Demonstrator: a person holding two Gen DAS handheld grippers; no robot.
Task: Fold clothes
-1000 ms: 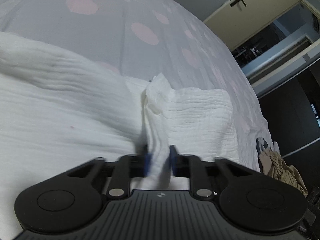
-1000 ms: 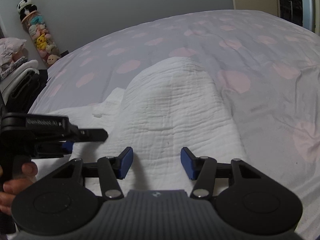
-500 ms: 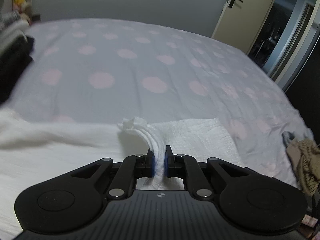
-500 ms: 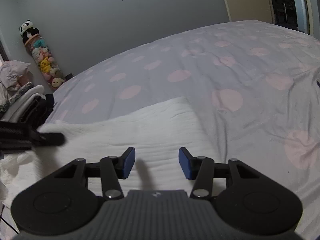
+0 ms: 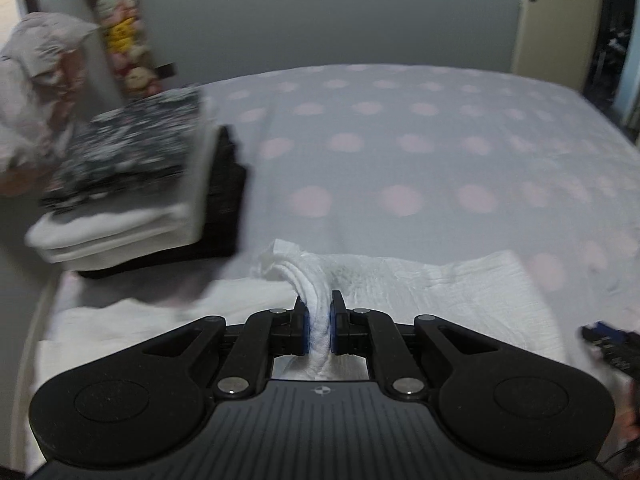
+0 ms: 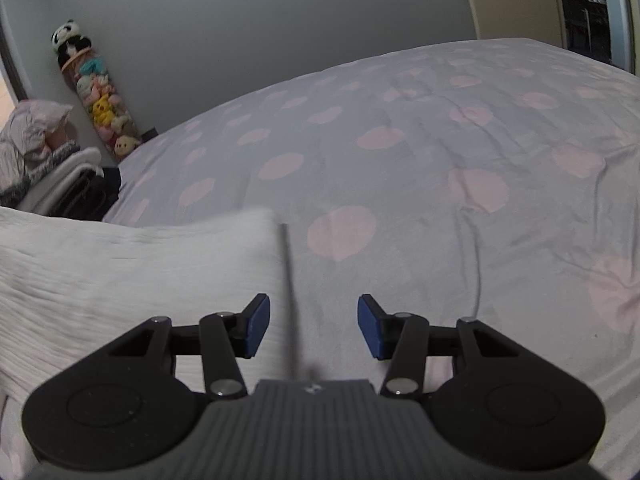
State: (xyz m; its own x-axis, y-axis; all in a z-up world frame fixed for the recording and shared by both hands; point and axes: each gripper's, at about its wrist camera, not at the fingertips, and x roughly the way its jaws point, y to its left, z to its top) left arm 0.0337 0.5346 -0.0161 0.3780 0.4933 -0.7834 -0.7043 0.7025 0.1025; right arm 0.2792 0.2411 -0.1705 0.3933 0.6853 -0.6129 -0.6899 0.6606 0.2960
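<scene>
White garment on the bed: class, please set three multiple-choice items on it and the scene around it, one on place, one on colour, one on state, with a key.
1. Where is the stack of folded clothes?
A. Left of the white garment
B. By the door
C. On the floor

2. The spots on the bedspread are:
A. Green
B. Pink
C. Black

3. The left gripper is:
A. Open
B. Out of view
C. Shut on the garment

Key: A, the left wrist view shows the stack left; B, pale pink dots; C, its jaws pinch a bunched fold.
</scene>
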